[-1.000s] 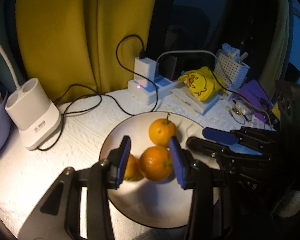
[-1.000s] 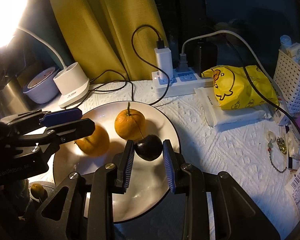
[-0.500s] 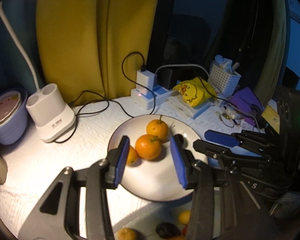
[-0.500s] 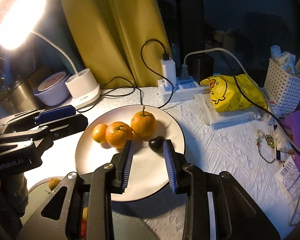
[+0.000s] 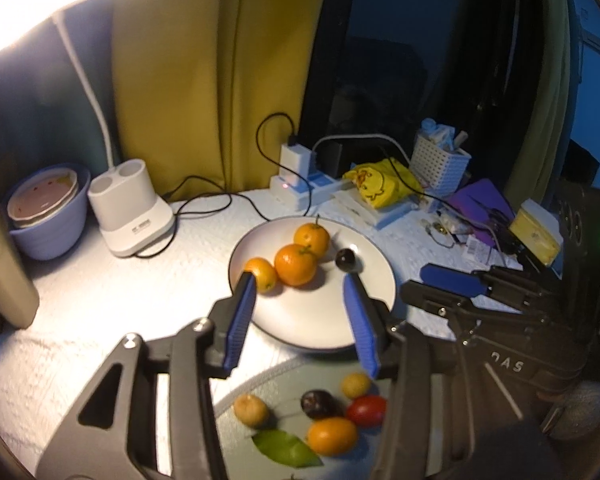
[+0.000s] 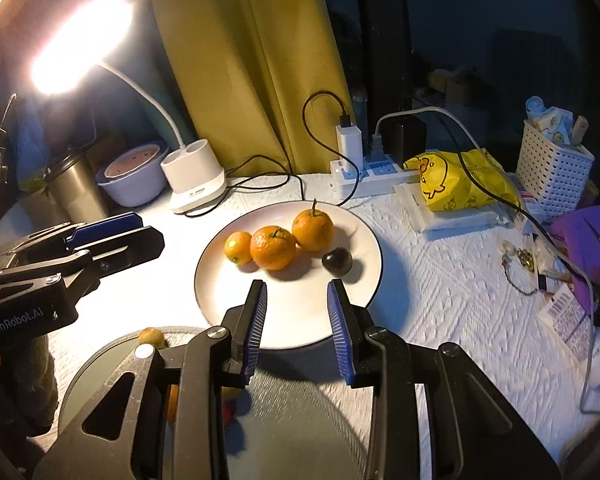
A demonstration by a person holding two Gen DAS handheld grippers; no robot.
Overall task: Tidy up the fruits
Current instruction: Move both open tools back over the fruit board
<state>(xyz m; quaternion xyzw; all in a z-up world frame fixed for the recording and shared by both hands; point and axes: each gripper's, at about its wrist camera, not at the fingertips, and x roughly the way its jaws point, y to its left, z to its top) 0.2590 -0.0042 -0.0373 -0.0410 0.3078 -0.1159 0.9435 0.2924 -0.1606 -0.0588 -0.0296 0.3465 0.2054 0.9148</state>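
Note:
A white plate (image 5: 320,320) (image 6: 300,320) holds three oranges (image 5: 296,264) (image 6: 272,247) and a dark plum (image 5: 346,258) (image 6: 336,260). Nearer, a grey plate (image 5: 268,376) (image 6: 300,440) holds small fruits: a red tomato (image 5: 366,411), a dark plum (image 5: 318,403), a kumquat (image 5: 332,436), two yellowish fruits and a green leaf (image 5: 284,448). My left gripper (image 5: 300,312) is open and empty above the white plate's near rim. My right gripper (image 6: 298,320) is open and empty, also above that rim. Each gripper shows in the other's view.
A white lamp base (image 5: 128,208) stands at back left beside a lilac bowl (image 5: 46,212) and a metal cup (image 5: 4,264). A power strip (image 6: 364,176) with cables, a yellow duck bag (image 6: 460,184), a white basket (image 6: 552,176) and purple items (image 6: 580,236) crowd the back right.
Both grippers have pulled back and up from the white plate, still open and empty. The near grey plate of small fruits has come into view.

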